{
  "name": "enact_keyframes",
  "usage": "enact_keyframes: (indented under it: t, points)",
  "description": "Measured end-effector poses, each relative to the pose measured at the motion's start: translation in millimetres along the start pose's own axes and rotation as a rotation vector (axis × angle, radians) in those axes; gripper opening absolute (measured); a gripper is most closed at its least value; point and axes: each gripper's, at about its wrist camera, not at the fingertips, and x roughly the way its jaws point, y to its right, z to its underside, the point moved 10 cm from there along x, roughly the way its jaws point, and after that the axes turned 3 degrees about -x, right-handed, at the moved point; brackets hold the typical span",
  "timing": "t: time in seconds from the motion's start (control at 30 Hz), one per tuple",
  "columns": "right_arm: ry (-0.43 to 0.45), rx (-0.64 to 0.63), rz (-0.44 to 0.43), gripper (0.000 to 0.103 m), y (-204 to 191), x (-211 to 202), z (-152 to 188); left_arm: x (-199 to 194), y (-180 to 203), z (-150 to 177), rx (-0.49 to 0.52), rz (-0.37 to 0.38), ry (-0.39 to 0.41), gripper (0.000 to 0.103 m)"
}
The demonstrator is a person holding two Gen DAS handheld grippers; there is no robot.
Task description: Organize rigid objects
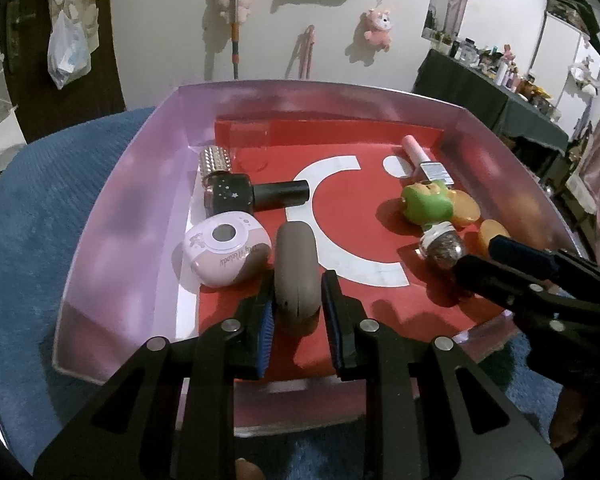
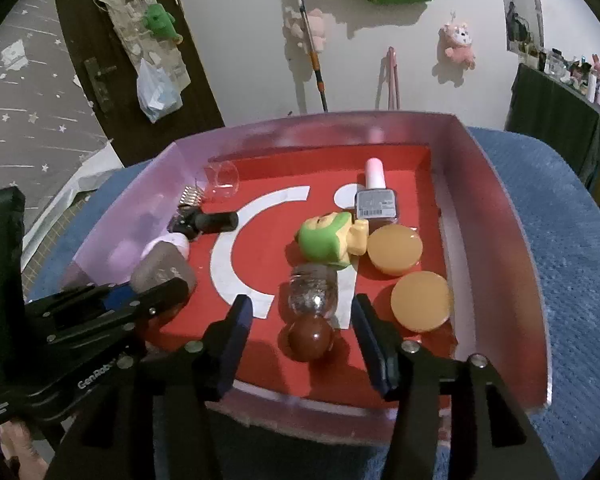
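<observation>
Nearest me, my left gripper (image 1: 296, 312) is clamped narrow on the grey oval case (image 1: 296, 272), which sits on the red floor of the tray (image 1: 120, 216) at about six o'clock from the white crescent mark. My right gripper (image 2: 302, 336) stands partly open, and its pads do not press on anything. The small glitter bottle with the brown round cap (image 2: 310, 304) lies between its jaws, loose on the tray floor, so I judge that one as set down.

Further in, on the right side, two orange discs (image 2: 420, 300) lie side by side at roughly three o'clock from the bottle, with the green-headed figurine (image 2: 326, 242) just beyond at twelve o'clock. Behind that lies the pink-capped polish bottle (image 2: 376, 196).

On the left, the pink round gadget (image 1: 226, 250) sits touching the grey case at nine o'clock. Past it come the black polish bottle (image 1: 256, 196), the studded gold piece (image 1: 216, 162) and a clear glass (image 1: 254, 148) toward the far corner.

As I read it, everything visible is already in the tray, loosely sorted into a left and a right group. What seems left is releasing the grey case; I can't tell whether more items wait outside.
</observation>
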Motion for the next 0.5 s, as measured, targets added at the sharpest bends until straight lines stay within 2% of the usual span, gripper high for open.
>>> enact_keyframes:
  t: [0.13,0.17,0.23,0.27,0.3,0.4,0.5]
  points:
    - [0.035,0.008,-0.01,0.064,-3,-16,-3,-8,1,0,0.005,-0.005,0.013,0.023]
    - [0.045,0.009,-0.012,0.064,-4,-21,-4,-10,1,0,0.008,-0.01,0.019,0.029]
    - [0.056,0.007,-0.012,0.069,-7,-26,-5,-15,2,0,0.011,-0.016,0.028,0.065]
    - [0.061,0.006,-0.011,0.07,-8,-27,-6,-18,2,0,0.007,-0.015,0.039,0.094]
    - [0.066,0.003,-0.009,0.072,-9,-30,-6,-22,2,-1,0.0,-0.011,0.056,0.098]
    - [0.077,0.007,-0.013,0.073,-10,-36,-5,-30,1,-2,-0.005,-0.01,0.071,0.098]
    - [0.087,0.008,-0.014,0.08,-10,-41,-5,-35,-1,-2,-0.008,-0.02,0.082,0.098]
